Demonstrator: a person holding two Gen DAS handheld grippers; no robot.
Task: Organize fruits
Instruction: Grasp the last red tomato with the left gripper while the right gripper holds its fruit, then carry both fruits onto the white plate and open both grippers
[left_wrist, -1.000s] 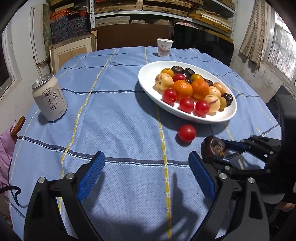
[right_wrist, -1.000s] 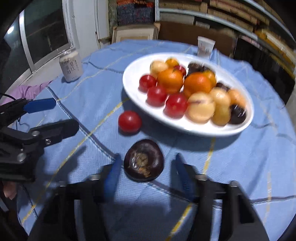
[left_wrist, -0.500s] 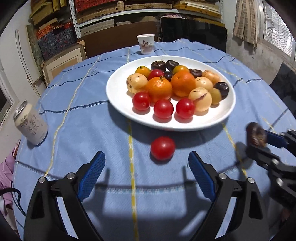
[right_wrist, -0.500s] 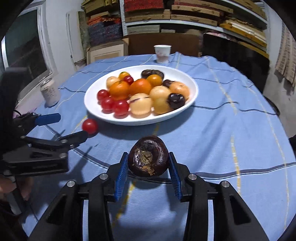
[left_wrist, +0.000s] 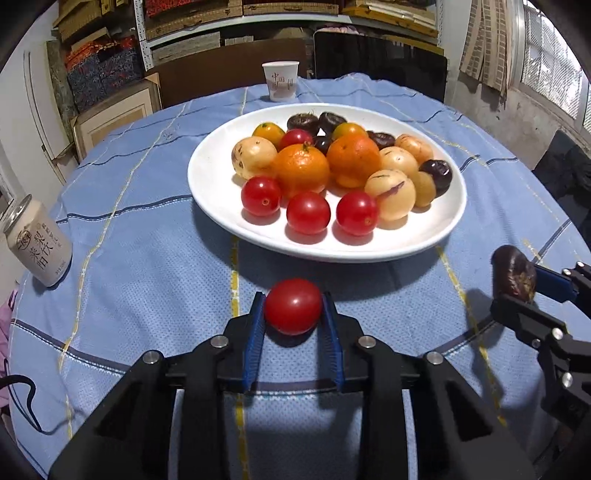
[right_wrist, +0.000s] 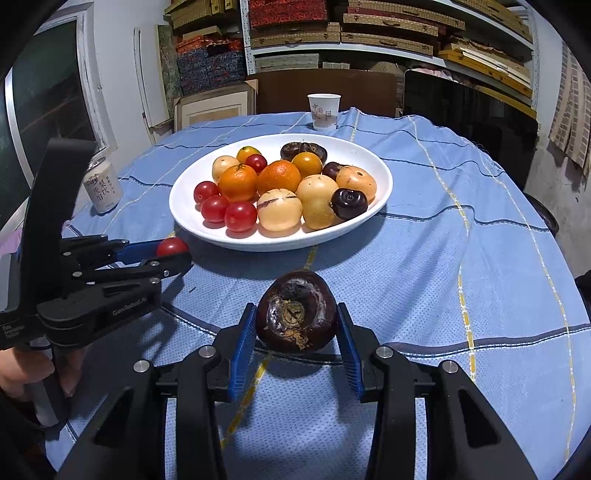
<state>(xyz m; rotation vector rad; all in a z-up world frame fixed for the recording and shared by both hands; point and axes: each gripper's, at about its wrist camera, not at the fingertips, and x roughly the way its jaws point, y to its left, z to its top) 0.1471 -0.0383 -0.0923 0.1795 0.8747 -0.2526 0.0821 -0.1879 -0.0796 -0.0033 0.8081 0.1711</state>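
Observation:
A white oval plate (left_wrist: 207, 192) (right_wrist: 380, 162) sits mid-table, piled with oranges, red tomatoes, pale yellow fruits and dark purple fruits. Just in front of it, my left gripper (left_wrist: 293, 314) (right_wrist: 170, 254) is shut on a red tomato (left_wrist: 293, 306) (right_wrist: 171, 246) that rests on the blue cloth. My right gripper (right_wrist: 297, 325) (left_wrist: 517, 291) is shut on a dark purple fruit (right_wrist: 297, 310) (left_wrist: 513, 275) and holds it a little above the cloth, to the right of the tomato.
A pale drink can (left_wrist: 37, 245) (right_wrist: 101, 188) stands near the table's left edge. A paper cup (left_wrist: 280, 81) (right_wrist: 324, 111) stands behind the plate. Chairs, shelves and boxes ring the far side. A hand (right_wrist: 22, 373) grips the left tool.
My left gripper moved up to the lone tomato and its jaws closed on it. The right gripper lifted the dark fruit off the cloth and drew away to the right.

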